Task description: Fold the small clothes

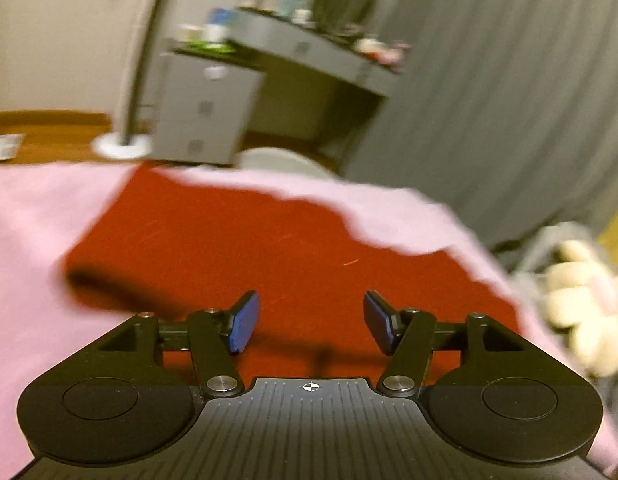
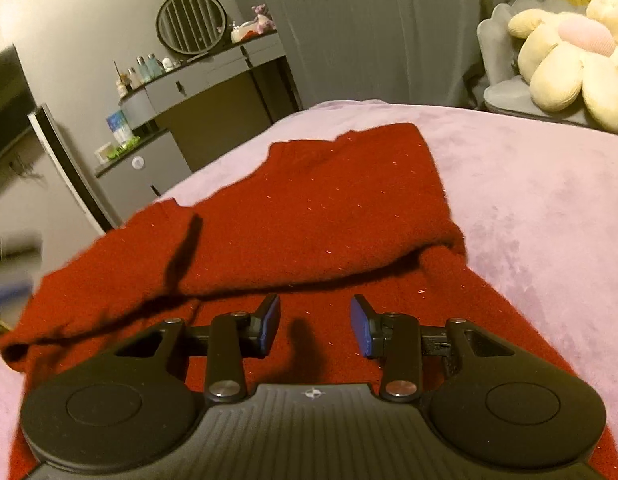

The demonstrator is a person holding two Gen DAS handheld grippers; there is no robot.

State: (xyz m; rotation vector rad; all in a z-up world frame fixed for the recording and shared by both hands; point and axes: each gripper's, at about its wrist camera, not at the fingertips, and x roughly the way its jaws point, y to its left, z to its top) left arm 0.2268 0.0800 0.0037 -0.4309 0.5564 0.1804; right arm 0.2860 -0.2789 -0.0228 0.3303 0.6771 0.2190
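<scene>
Left gripper (image 1: 311, 322), blue pads (image 1: 245, 322) spread wide with nothing between them, hangs over a red garment (image 1: 245, 248) in a motion-blurred view; the cloth fills the middle of the frame and runs up toward 12 o'clock, with pink bedcover (image 1: 33, 220) at 9 o'clock and again along the garment's ragged far edge toward 2 o'clock

Right gripper (image 2: 315, 326), jaws parted to a narrower gap and likewise gripping nothing, sits just above the same red garment (image 2: 317, 208). Directly beyond the fingertips, at 12 o'clock, a folded layer of the knit lies over the lower layer, its rounded fold edge running from 9 o'clock across to 3 o'clock. The garment rests on the pink bedcover (image 2: 549, 208), which spreads out toward 2 and 3 o'clock

Farther out in the right view: a flower-shaped cushion (image 2: 569, 64) on a grey chair (image 2: 505, 92) at 2 o'clock, a grey curtain (image 2: 369, 28) at 12, and a grey dresser (image 2: 213, 92) with a round mirror (image 2: 191, 22) and bottles at 10 to 11 o'clock. The left view shows the dresser (image 1: 293, 60) at 12 o'clock and the cushion (image 1: 581, 304) at 3 o'clock, both blurred
</scene>
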